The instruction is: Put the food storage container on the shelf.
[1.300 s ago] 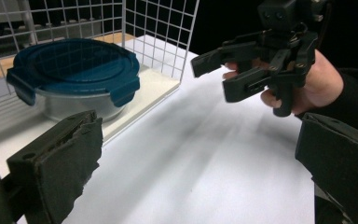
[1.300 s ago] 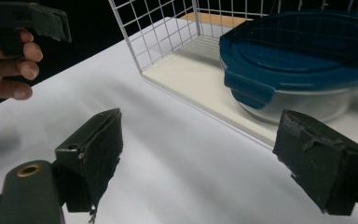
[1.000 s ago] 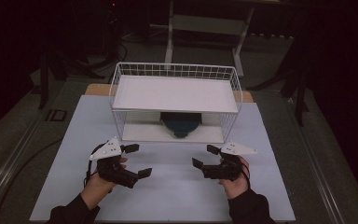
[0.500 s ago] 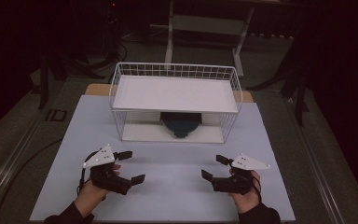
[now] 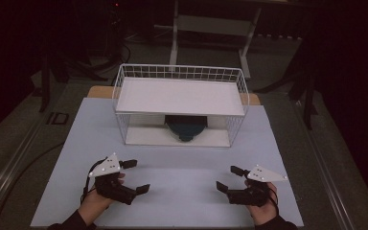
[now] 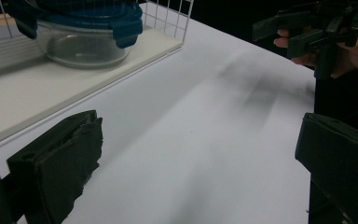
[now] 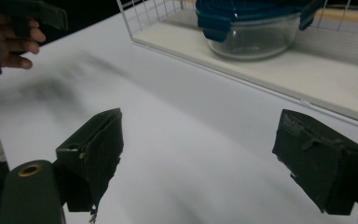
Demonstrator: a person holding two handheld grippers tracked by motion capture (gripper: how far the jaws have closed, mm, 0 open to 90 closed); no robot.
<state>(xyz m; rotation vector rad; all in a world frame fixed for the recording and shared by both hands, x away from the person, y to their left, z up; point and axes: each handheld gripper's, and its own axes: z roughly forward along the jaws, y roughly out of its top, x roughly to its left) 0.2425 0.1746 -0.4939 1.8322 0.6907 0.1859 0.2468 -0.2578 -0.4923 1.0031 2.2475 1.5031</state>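
Glass bowl w/ blue clip-on lid (image 5: pixel 186 127): sits on lower shelf of white wire rack (image 5: pixel 124 117), sheltered. We hold left gripper (image 5: pixel 135 176) & right gripper (image 5: pixel 226 178) open, empty, near table's front edge.

From my left gripper (image 6: pixel 200 154), the glass bowl (image 6: pixel 81 44) ahead and to the left was cut off by the top edge; its blue lid (image 6: pixel 74 18) showed only in part. My right-hand jaw ran off the right edge, its tip unseen. My other hand (image 6: pixel 349 46) far ahead was clipped by the right edge.

From my right gripper (image 7: pixel 198 154), the bowl's lid was again cut off at the top edge. My left hand (image 7: pixel 14 39), far left, was cut by the edge.

From above, the wire basket's (image 5: pixel 124 96) upper shelf (image 5: pixel 179 96) hid most of the bowl below; its contents could not be told.
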